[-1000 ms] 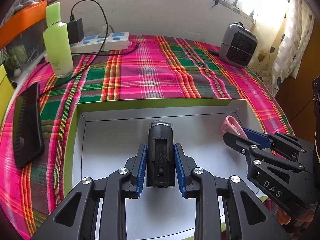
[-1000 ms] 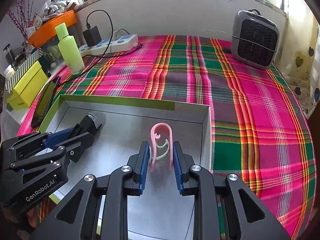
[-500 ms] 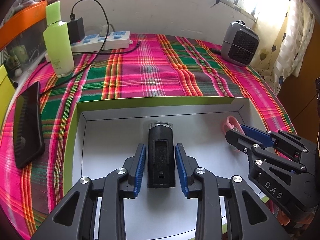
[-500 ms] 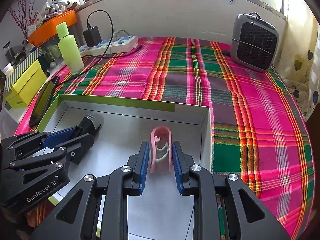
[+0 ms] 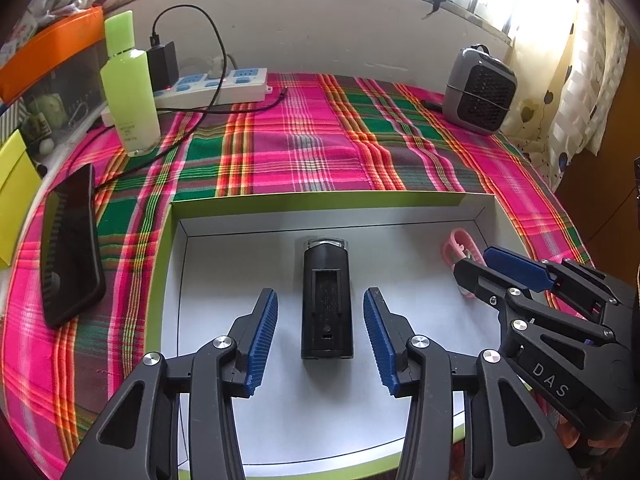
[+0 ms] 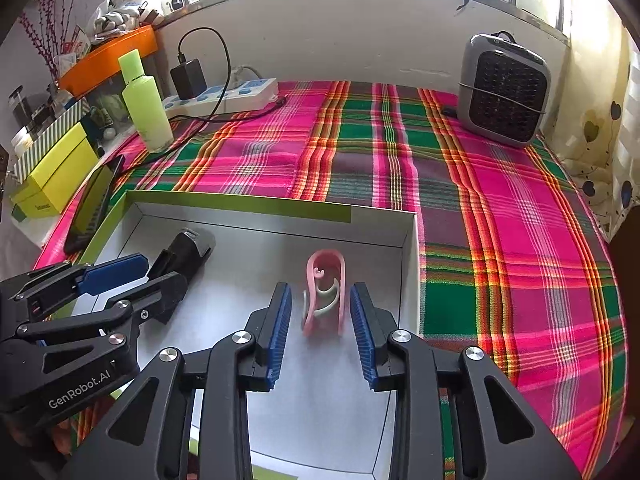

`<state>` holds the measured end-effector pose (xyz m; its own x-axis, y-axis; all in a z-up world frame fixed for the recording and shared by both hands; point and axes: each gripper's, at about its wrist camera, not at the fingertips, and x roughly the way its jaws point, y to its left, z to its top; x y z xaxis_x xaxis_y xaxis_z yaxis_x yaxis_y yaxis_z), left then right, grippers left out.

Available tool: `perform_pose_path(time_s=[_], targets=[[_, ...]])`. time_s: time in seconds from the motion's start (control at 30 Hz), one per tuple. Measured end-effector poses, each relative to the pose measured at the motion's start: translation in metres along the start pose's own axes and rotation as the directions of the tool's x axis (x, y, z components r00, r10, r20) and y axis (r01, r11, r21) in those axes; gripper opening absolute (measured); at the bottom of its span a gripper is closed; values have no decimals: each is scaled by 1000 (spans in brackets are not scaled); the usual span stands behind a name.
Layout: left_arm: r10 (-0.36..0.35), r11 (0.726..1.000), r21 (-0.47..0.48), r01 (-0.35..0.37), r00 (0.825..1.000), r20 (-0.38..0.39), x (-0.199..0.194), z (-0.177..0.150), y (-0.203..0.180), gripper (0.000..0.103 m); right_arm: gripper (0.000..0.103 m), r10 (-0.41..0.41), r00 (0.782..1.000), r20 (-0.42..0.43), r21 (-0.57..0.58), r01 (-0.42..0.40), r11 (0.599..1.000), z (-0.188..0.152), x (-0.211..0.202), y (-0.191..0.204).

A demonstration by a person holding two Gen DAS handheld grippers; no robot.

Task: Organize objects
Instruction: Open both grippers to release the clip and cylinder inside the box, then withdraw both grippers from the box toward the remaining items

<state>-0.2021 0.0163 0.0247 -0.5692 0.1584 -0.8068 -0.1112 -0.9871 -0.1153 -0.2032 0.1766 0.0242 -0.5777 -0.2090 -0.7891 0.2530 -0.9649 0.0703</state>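
Observation:
A shallow white box with a green rim [image 5: 320, 199] [image 6: 236, 201] lies on the plaid cloth. A black oblong device [image 5: 327, 298] [image 6: 186, 250] lies flat on the box floor. My left gripper [image 5: 320, 336] [image 6: 132, 276] is open around it, pads clear of both sides. A pink clip [image 6: 325, 294] [image 5: 460, 246] lies at the right side of the box. My right gripper [image 6: 320, 326] [image 5: 486, 268] is open around it, with small gaps at both pads.
A black phone [image 5: 72, 244] lies left of the box. A green bottle [image 5: 130, 88], a white power strip [image 5: 212, 86] with a charger and a grey fan heater [image 5: 480, 92] stand along the back wall. Yellow boxes [image 6: 52, 176] sit at far left.
Both grippers have opened. The left one has let go of the black device and the right one of the pink clip; both objects now rest on the box floor.

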Motion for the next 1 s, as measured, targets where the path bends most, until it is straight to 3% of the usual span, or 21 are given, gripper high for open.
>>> perform_pose_path(time_s=[0.3, 0.47, 1.0], targets=[[9, 1000, -3, -9, 1000, 20, -17, -7, 1, 48, 33, 11, 1000, 24, 0, -11, 1000, -6, -17, 5], [9, 1000, -4, -9, 999, 39, -29, -13, 0, 49, 41, 15, 999, 40, 5, -16, 1000, -13, -27, 7], [17, 1000, -28, -14, 996, 83, -62, -38, 7, 50, 41, 13, 996, 86, 22, -14, 1000, -37, -63, 9]])
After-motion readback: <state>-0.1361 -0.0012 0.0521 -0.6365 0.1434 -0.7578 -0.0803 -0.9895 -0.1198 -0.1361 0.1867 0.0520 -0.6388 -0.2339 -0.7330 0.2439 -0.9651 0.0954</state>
